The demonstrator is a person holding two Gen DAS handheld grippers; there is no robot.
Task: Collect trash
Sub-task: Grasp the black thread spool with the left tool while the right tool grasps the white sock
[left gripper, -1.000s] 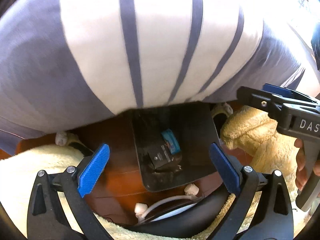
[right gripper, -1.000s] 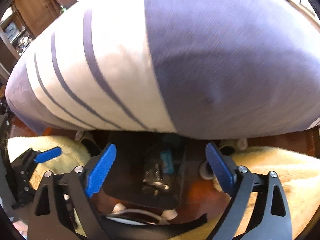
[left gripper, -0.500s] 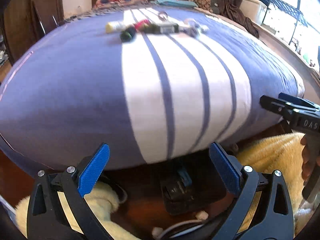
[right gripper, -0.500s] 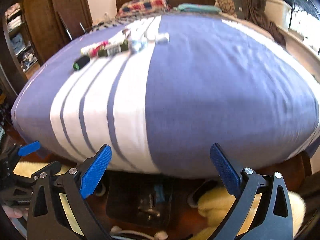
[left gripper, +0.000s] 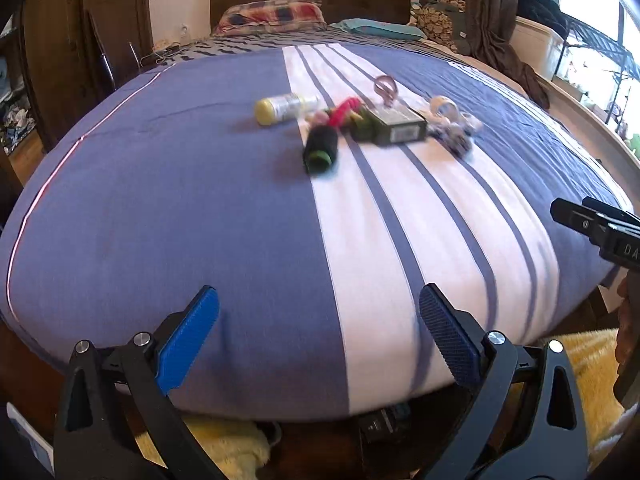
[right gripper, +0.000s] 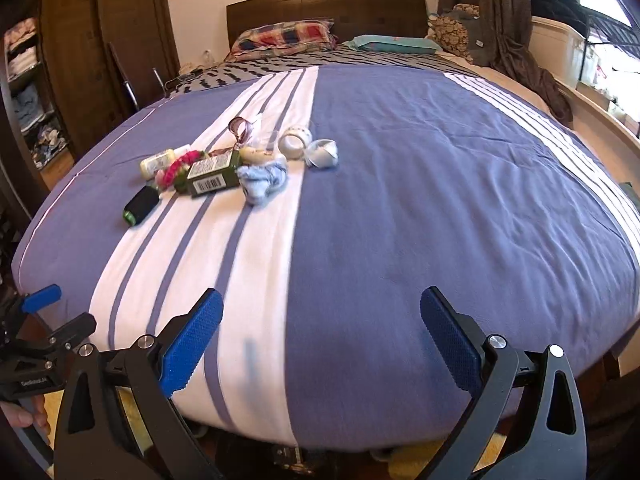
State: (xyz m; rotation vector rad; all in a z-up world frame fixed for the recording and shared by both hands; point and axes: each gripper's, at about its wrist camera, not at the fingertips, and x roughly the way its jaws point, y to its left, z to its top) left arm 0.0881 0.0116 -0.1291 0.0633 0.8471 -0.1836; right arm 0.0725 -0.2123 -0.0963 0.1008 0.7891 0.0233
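A cluster of small items lies mid-bed on the blue and white striped cover (left gripper: 200, 200): a yellow-capped bottle (left gripper: 282, 108), a black roll with a green end (left gripper: 320, 148), a pink item (left gripper: 342, 114), a dark green box (left gripper: 394, 126), tape rolls (left gripper: 442, 106) and crumpled blue-white wrappers (right gripper: 262, 178). The box also shows in the right wrist view (right gripper: 212, 174). My left gripper (left gripper: 320, 336) is open and empty at the bed's near edge. My right gripper (right gripper: 322, 336) is open and empty, to the right of the left one.
Pillows (right gripper: 284, 38) and a dark headboard (right gripper: 324, 4) are at the far end. A wooden wardrobe (right gripper: 80, 60) stands left; clothes and a window are on the right. A yellow fluffy rug (left gripper: 592, 372) and a black tray (left gripper: 380, 424) lie on the floor below.
Both grippers have risen from floor level, where they faced the black tray under the bed edge, to above the bed's edge. The items on the cover came into view.
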